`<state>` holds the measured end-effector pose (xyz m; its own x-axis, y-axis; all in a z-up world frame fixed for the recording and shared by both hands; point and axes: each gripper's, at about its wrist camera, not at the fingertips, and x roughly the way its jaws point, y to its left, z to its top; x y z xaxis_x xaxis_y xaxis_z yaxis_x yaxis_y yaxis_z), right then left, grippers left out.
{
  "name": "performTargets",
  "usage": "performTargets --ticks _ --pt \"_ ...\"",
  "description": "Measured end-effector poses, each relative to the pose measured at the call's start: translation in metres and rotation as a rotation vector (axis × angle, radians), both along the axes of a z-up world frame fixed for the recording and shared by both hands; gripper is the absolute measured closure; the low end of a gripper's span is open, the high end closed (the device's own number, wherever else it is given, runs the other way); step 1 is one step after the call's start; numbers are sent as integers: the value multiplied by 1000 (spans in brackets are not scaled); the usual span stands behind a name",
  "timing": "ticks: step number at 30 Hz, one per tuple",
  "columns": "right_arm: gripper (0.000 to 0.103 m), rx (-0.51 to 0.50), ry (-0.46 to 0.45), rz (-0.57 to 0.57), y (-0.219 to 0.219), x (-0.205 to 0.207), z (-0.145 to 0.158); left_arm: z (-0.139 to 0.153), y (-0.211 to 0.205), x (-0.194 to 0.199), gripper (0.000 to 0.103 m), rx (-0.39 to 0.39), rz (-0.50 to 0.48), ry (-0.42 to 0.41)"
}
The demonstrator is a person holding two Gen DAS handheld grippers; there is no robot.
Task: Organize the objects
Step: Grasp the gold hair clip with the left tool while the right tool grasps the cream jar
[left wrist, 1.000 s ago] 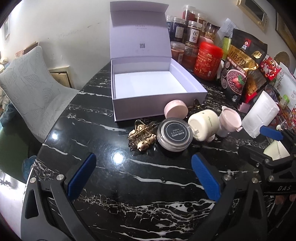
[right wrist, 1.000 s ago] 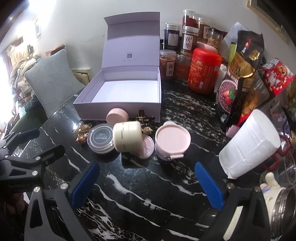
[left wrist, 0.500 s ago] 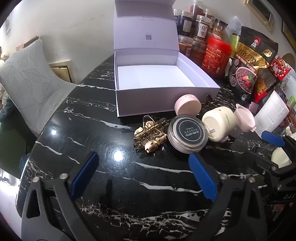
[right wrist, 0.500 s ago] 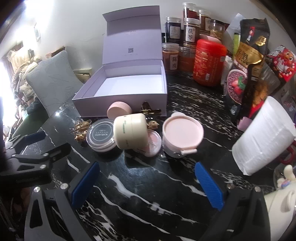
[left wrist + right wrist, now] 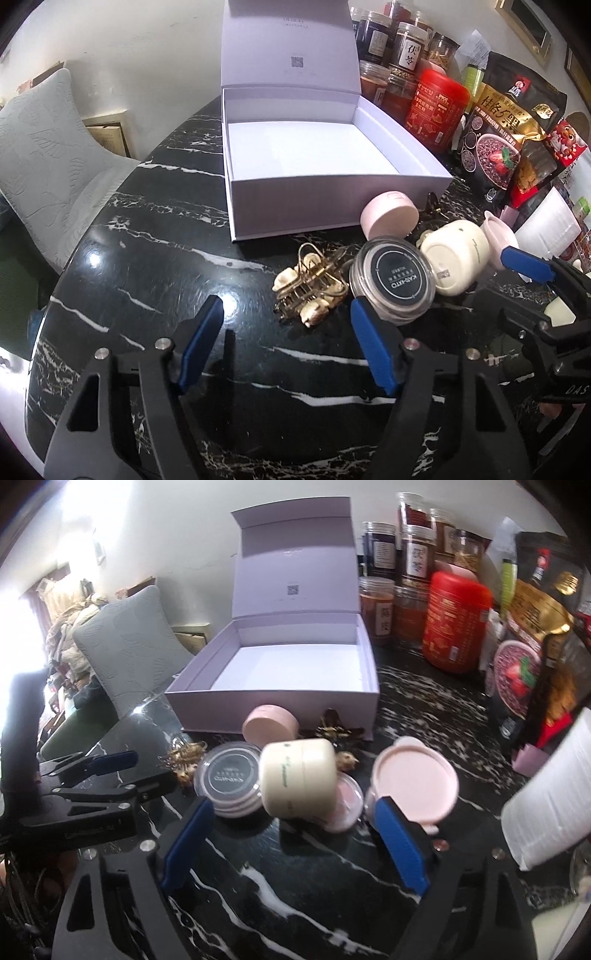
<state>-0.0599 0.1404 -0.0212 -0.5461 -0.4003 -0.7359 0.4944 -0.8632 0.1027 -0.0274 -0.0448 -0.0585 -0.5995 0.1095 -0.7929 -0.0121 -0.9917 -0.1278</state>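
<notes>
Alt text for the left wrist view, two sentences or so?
The left gripper, fingers apart and empty, has just been closing above a black marble table, aimed near a gold hair clip and a black-lidded jar. Behind them an open white box sits empty.

Bright window glare at left, lamp glints on glossy tabletop [image 5: 110, 280], right view motion-blurred, fisheye-bent edges

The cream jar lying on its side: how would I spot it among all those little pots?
Find the open lilac box on the black marble table. In front of it sits a cluster of small pots; the cream jar is tipped over, leaning on a black-lidded jar. It alone is ivory, not pink or black-topped.
</notes>
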Motion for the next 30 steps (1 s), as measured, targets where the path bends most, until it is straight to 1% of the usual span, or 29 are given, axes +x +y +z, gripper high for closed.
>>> performTargets --ticks 3,6,13,19,23,26,28,30 --pt "17 7 5 12 -5 -3 -1 -2 -1 -3 39 4 -6 -4" --pt "18 9 4 18 -7 -6 -3 -2 -1 -7 41 16 -21 -1" --pt "23 19 -12 36 -13 -15 -10 -2 0 -12 41 58 -68 15" --pt "25 21 -28 44 -17 -21 -15 -4 0 -19 41 54 -74 26" --pt "25 15 -34 45 -18 -23 -16 -7 -2 -23 42 70 -73 26" --pt "26 12 -47 43 -18 -25 -20 -12 -1 -27 43 62 -74 7" --pt "28 22 -39 41 -18 -25 -22 -14 -2 -28 46 75 -78 5" --pt "29 22 -35 39 -18 -25 -22 -13 -1 -28 52 82 -87 9"
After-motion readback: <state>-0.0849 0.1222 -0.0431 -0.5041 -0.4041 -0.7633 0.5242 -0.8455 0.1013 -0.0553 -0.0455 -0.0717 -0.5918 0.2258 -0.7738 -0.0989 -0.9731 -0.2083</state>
